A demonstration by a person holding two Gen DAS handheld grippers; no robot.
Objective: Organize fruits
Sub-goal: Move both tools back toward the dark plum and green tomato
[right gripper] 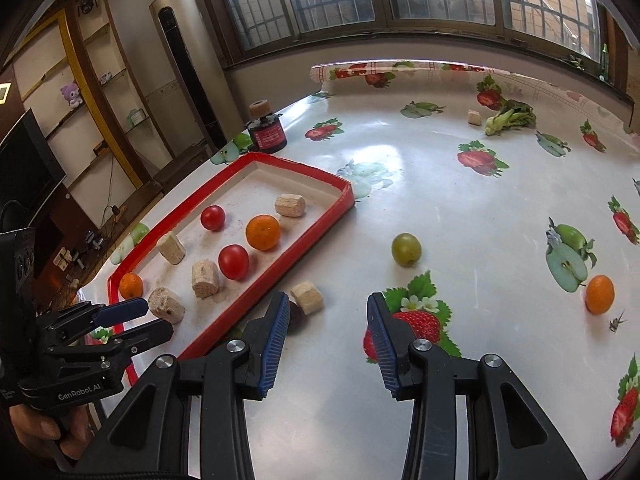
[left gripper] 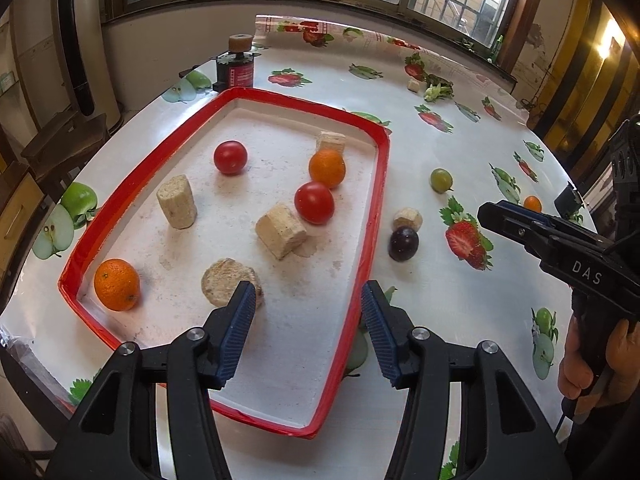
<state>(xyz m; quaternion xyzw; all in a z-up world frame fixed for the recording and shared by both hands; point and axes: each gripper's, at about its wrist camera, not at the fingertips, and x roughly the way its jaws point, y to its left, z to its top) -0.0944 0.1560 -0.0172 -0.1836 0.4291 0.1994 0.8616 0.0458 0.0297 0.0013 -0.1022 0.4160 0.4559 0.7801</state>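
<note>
A red-rimmed white tray [left gripper: 362, 248] [right gripper: 316, 222] holds two red tomatoes [left gripper: 230, 157] [left gripper: 314, 202], two oranges [left gripper: 117, 284] [left gripper: 327, 168] and several beige cork-like blocks [left gripper: 280, 231]. On the cloth right of the tray lie a dark plum [left gripper: 404, 243], a green fruit [left gripper: 441, 180] [right gripper: 406, 249] and a small orange [left gripper: 532, 203] [right gripper: 599, 294]. My left gripper [left gripper: 308, 300] is open and empty over the tray's near end. My right gripper [right gripper: 328, 312] is open and empty, just right of the tray; its left finger hides most of the plum.
A beige block [left gripper: 407, 219] [right gripper: 307, 297] lies beside the plum outside the tray. A dark red-labelled jar [left gripper: 235, 67] [right gripper: 267, 132] stands behind the tray. Broccoli [right gripper: 510, 117] and a small block [right gripper: 474, 116] lie at the far side. The table has a fruit-print cloth [right gripper: 460, 208].
</note>
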